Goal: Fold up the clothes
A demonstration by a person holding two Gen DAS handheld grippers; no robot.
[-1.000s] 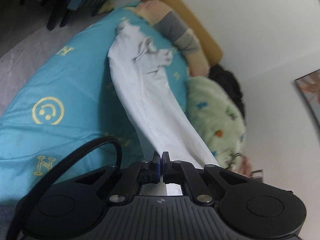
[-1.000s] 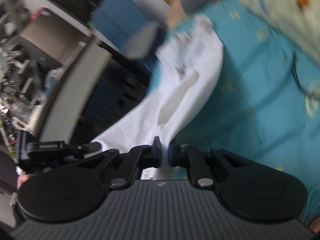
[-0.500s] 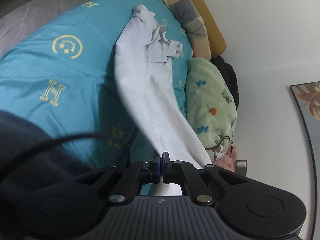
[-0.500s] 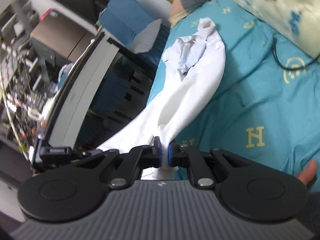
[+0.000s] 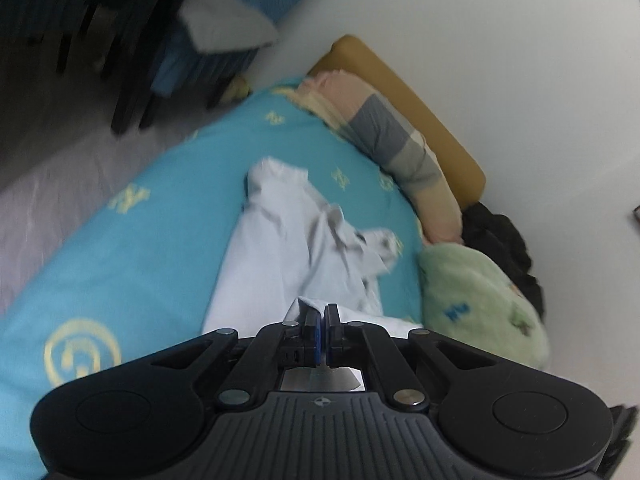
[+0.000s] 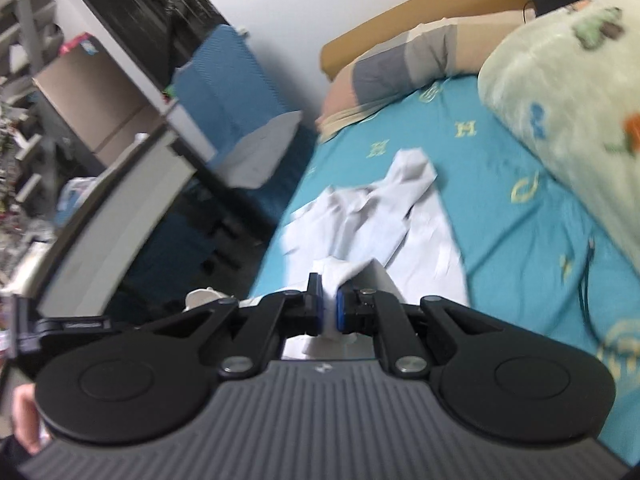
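Observation:
A pale blue-white shirt (image 5: 296,248) lies crumpled on the turquoise bed sheet (image 5: 132,248), collar end toward the headboard. My left gripper (image 5: 323,314) is shut on the shirt's near edge, low over the bed. In the right wrist view the same shirt (image 6: 384,216) stretches away from me, and my right gripper (image 6: 328,300) is shut on a bunched fold of its near edge. Both views are motion-blurred.
A striped pillow (image 5: 392,136) and brown headboard (image 5: 420,108) lie at the far end. A green fleece blanket (image 6: 568,92) is piled on the wall side. A black cable (image 6: 586,280) lies on the sheet. A desk (image 6: 120,184) and blue chair (image 6: 228,92) stand beside the bed.
Both grippers have come down and forward toward the headboard with the shirt's edge. The shirt, stretched taut in the air before, now lies slack and bunched on the sheet.

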